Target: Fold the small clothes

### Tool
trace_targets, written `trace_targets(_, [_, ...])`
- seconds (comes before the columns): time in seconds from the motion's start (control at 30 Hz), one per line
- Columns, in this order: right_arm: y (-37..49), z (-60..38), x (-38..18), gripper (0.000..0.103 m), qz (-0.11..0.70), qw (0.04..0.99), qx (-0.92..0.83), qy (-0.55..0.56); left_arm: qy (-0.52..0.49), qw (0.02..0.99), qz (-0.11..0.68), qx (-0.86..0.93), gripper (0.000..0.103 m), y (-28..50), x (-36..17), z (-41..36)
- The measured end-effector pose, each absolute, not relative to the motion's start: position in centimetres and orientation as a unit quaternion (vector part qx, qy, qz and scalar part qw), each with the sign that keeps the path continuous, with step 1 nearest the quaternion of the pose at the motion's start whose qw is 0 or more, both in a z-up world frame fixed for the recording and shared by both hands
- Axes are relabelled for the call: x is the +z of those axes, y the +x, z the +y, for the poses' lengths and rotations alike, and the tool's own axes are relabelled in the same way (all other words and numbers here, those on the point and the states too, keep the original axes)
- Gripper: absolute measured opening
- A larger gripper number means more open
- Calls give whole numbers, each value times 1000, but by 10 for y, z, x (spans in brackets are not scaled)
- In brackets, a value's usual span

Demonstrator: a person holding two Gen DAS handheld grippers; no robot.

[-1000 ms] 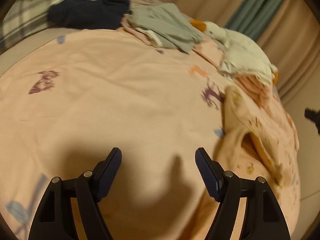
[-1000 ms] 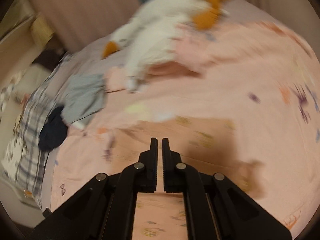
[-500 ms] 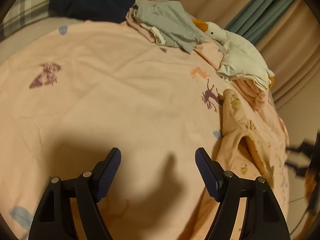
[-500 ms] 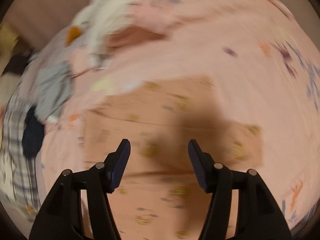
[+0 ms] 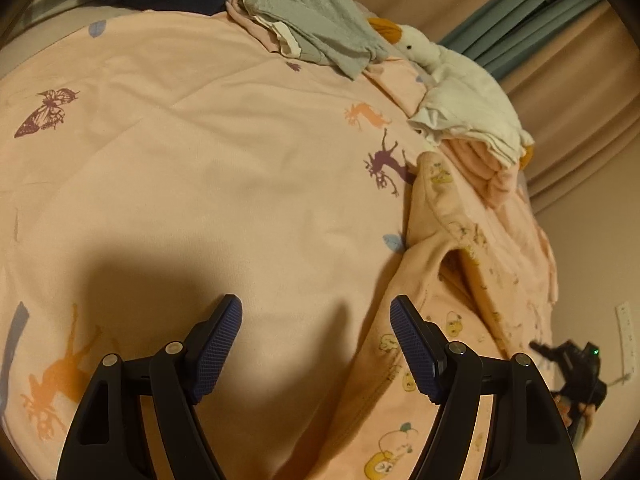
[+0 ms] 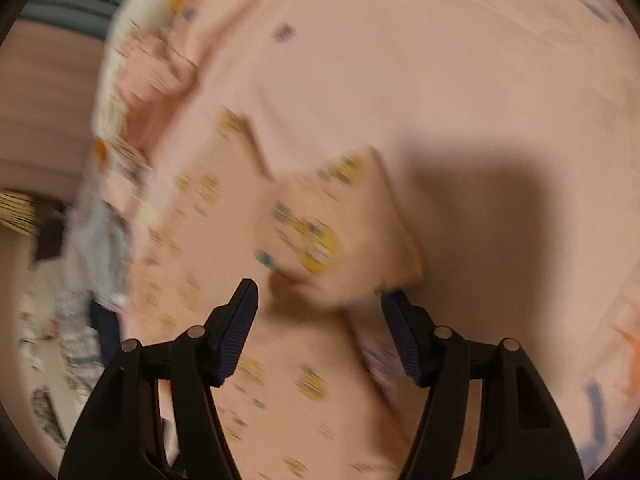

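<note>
Peach printed garment (image 6: 336, 232): spread on bedspread (image 5: 200, 168) for folding; right gripper (image 6: 320, 320) jaws opening above its flap, empty; left gripper (image 5: 316, 344) agape, idle alongside

Peach printed garment (image 5: 448, 264), partly folded, on bedspread (image 5: 224, 184)

Soft matt cloth and ribbed plastic

The bed sheet (image 5: 224, 184) is smooth matt printed cotton; the peach garment (image 5: 448, 312) looks soft knit; the goose toy (image 5: 460, 76), upper right, is fuzzy plush; the left hand-held gripper (image 5: 316, 344) is matt black plastic with ribbed pads.
</note>
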State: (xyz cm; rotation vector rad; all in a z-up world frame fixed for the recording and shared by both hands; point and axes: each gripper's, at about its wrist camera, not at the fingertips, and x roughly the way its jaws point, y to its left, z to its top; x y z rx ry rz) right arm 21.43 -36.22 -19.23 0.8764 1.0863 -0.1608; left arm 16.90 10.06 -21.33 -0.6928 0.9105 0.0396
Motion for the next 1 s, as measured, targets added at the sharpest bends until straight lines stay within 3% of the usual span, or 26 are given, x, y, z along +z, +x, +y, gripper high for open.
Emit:
trace_targets(0.07, [222, -359, -201, 54, 491, 763, -63, 415, -320, 845, 428, 19, 75, 170, -213, 98])
trace_targets(0.17, [224, -360, -213, 24, 469, 768, -60, 432, -301, 848, 436, 19, 75, 173, -213, 93])
trace_targets(0.3, [230, -355, -201, 9, 452, 788, -57, 413, -283, 855, 433, 17, 75, 172, -214, 93])
trace_targets(0.5, [262, -303, -122, 7, 404, 853, 0, 330, -263, 866, 425, 6, 75, 166, -218, 101])
trace_targets(0.67, [309, -200, -72, 7, 401, 874, 71, 265, -248, 882, 399, 18, 75, 153, -214, 114])
trace_targets(0.83, [355, -48, -58, 7, 422, 865, 175, 207, -331, 868, 358, 91, 75, 135, -211, 176])
trace_targets(1.0, [360, 120, -75, 7, 454, 838, 271, 134, -329, 863, 335, 186, 75, 116, -208, 232])
